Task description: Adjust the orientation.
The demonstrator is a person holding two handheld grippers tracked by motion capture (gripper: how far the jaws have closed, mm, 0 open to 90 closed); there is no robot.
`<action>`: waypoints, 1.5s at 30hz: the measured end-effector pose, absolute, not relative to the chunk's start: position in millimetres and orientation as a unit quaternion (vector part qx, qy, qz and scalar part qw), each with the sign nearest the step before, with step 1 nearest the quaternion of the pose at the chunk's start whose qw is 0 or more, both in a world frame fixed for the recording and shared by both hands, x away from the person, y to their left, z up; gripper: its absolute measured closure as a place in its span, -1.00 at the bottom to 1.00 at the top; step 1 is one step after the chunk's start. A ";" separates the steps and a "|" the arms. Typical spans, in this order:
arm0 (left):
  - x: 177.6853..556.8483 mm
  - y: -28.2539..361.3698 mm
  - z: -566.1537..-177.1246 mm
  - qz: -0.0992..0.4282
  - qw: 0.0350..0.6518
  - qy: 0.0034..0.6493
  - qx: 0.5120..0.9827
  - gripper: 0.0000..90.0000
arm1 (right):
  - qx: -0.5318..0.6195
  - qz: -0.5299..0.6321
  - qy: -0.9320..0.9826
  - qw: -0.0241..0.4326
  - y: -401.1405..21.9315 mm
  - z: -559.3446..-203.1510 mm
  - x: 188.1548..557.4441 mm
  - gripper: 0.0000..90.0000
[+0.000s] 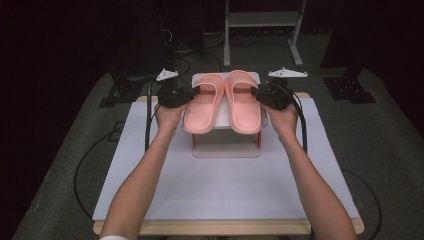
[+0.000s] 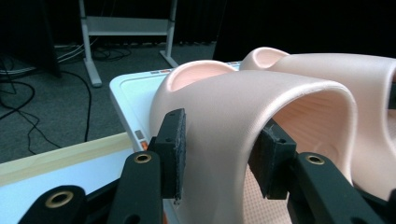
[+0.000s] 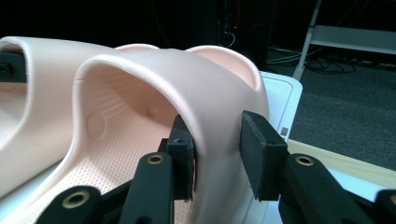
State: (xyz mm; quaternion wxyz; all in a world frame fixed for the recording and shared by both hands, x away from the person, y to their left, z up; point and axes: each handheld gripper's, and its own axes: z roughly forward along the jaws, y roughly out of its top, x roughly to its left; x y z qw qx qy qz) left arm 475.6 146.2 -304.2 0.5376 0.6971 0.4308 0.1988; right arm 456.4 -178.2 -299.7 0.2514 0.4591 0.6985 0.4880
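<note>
Gripper views: smooth, arched pink slide straps (image 2: 261, 107) between black, matte fingers (image 3: 261, 154).

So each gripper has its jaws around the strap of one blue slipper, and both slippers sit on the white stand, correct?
Only the colour is wrong: the slippers are pink, as the high view shows. The left gripper has the left slipper, the right gripper the right slipper, both on the white stand.

A lab or recording studio is suggested. The wooden table (image 1: 225, 227), covered by a white mat (image 1: 220, 185), is set on grey carpet (image 1: 380, 135) against black-curtained surroundings. Loose black cables (image 2: 28, 116) are strewn over the floor, and a white metal stand (image 1: 262, 30) is seen beyond the table's far edge.
</note>
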 end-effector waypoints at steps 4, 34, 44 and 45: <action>475.9 144.6 -304.5 0.197 0.541 0.431 0.695 0.30 | 0.462 0.488 0.697 0.250 -177.0 -300.6 457.7 0.45; 477.7 140.0 -310.5 0.187 0.558 0.438 0.680 0.07 | 0.471 0.506 0.680 0.244 -174.9 -302.9 462.1 0.28; 474.7 140.0 -311.5 0.205 0.547 0.436 0.684 0.33 | 0.471 0.504 0.683 0.242 -174.5 -302.1 460.6 0.37; 475.3 139.7 -311.5 0.205 0.547 0.436 0.684 0.33 | 0.470 0.503 0.683 0.245 -174.1 -301.9 460.8 0.37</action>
